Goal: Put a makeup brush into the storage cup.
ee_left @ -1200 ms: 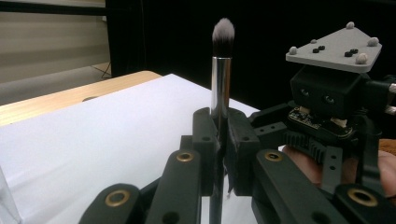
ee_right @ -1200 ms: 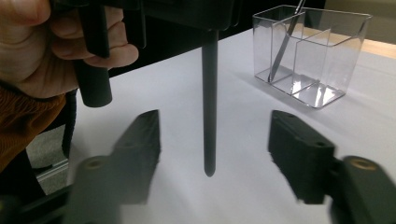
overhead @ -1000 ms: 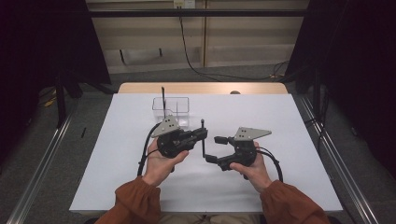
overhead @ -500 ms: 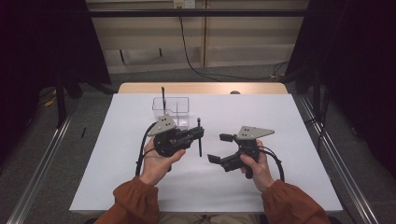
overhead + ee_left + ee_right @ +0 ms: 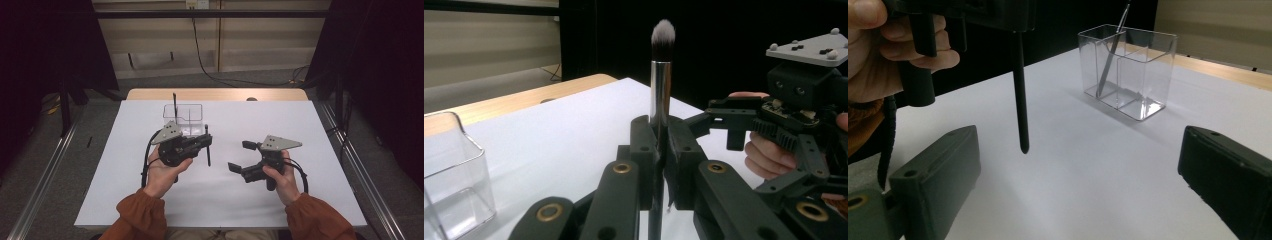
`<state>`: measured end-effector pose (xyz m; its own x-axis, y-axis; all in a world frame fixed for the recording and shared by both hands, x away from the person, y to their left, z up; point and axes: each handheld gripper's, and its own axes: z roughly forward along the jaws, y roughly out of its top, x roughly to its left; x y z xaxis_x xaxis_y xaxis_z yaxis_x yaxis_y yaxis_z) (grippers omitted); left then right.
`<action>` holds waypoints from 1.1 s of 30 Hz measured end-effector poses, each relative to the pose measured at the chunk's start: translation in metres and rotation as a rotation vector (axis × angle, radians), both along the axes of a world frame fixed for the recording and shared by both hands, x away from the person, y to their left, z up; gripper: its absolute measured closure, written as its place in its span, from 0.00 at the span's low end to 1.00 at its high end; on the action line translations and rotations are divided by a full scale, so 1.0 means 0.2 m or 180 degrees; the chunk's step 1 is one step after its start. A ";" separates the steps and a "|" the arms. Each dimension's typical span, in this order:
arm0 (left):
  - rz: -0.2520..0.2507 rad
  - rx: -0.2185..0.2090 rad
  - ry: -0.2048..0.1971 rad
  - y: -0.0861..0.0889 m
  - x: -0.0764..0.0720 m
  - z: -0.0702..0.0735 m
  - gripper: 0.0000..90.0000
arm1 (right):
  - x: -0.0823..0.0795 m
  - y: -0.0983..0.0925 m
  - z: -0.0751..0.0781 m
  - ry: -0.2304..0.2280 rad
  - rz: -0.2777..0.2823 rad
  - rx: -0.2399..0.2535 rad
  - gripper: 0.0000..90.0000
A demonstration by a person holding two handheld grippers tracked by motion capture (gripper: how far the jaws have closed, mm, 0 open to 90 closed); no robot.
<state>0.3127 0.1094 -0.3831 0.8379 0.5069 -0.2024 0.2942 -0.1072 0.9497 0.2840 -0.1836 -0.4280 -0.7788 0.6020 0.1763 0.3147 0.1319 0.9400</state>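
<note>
My left gripper (image 5: pixel 205 141) is shut on a black makeup brush (image 5: pixel 208 157) and holds it upright above the white table (image 5: pixel 300 125). In the left gripper view the jaws (image 5: pixel 659 145) clamp the silver ferrule, and the pale bristle tip (image 5: pixel 662 32) points up. My right gripper (image 5: pixel 241 156) stands open a short way to the right of the brush. Its jaws have just been opening and nothing is between them. In the right gripper view the brush handle (image 5: pixel 1019 90) hangs ahead of the wide-apart jaws (image 5: pixel 1078 165), its end clear of the table.
A clear plastic organizer box (image 5: pixel 183 118) with compartments stands just behind the left gripper. A thin dark tool (image 5: pixel 1110 55) leans in it. The tabletop's wooden back edge (image 5: pixel 215 94) runs behind the box, and metal rails flank the table.
The right gripper's jaws have spread wider and drawn slightly to the right, away from the brush. The left gripper still grips the brush in about the same place.
</note>
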 end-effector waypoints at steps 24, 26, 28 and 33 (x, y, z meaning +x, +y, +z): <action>0.0238 0.0070 -0.0037 0.16 0.01 0.03 0.93 | -0.06 -0.24 0.02 0.0032 -0.0460 -0.0051 0.02; 0.0253 0.0066 -0.0043 0.17 0.01 0.03 0.93 | -0.07 -0.26 0.02 0.0038 -0.0521 -0.0108 0.02; 0.0273 0.0066 -0.0050 0.19 0.01 0.03 0.93 | -0.08 -0.29 0.01 0.0045 -0.0533 -0.0097 0.02; 0.0311 0.0090 -0.0051 0.22 0.02 0.03 0.93 | -0.12 -0.36 0.00 0.0020 -0.0660 -0.0116 0.02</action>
